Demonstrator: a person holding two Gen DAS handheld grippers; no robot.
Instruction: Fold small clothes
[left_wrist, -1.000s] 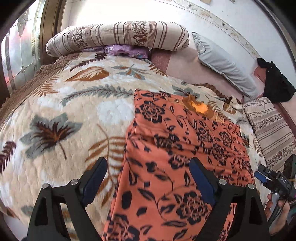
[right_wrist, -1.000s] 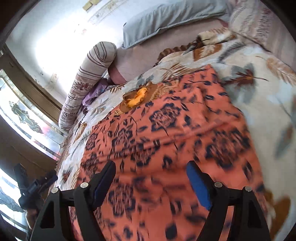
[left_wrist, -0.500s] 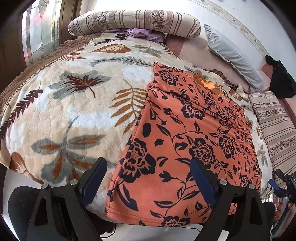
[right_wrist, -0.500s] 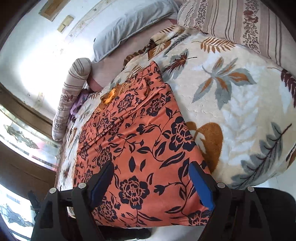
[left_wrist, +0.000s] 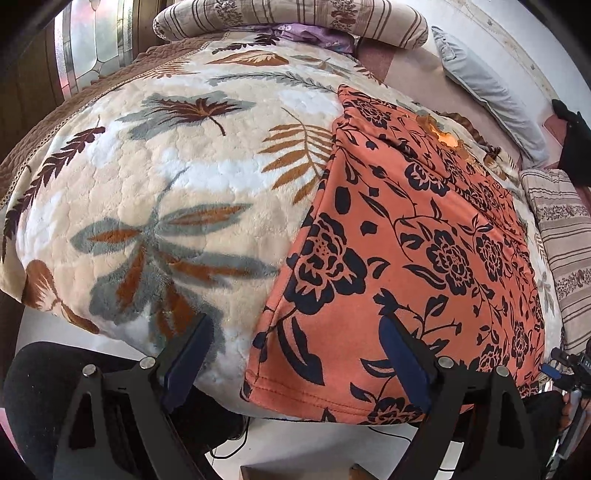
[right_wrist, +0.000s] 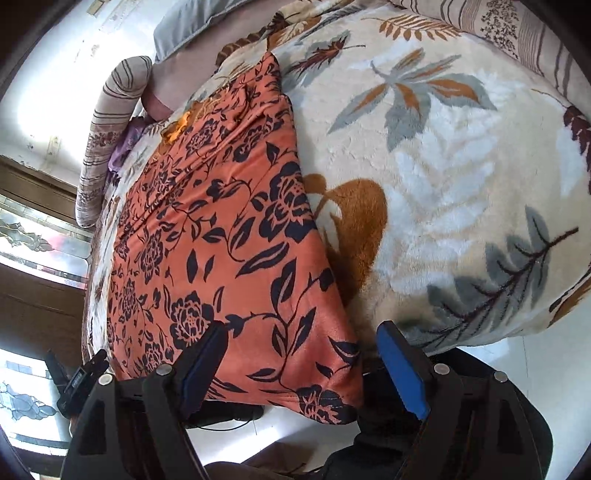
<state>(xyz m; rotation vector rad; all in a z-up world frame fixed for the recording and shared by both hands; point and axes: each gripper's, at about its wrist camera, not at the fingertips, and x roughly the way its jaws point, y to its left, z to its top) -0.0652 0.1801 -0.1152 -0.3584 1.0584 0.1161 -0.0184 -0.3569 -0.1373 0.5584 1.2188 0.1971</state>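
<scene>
An orange garment with a black flower print (left_wrist: 413, 236) lies spread flat on the bed, its hem hanging over the near edge. My left gripper (left_wrist: 295, 362) stands open above the hem's left corner, and no pad touches the cloth. In the right wrist view the same garment (right_wrist: 221, 236) runs away from me, and my right gripper (right_wrist: 301, 365) stands open over the hem's right corner, the cloth lying between the blue pads (right_wrist: 400, 369) without contact. The other gripper shows small at the left edge (right_wrist: 79, 380).
A cream fleece blanket with leaf print (left_wrist: 177, 206) covers the bed. Striped bolsters (left_wrist: 295, 16) and a grey pillow (left_wrist: 487, 85) lie at the head; another striped cushion (left_wrist: 565, 240) sits at the right. White floor and a black cable (left_wrist: 314, 439) lie below the bed edge.
Both grippers have drawn back from over the middle of the garment to its near hem and sunk lower. The bed edge and floor have come into view. Both stay open.
</scene>
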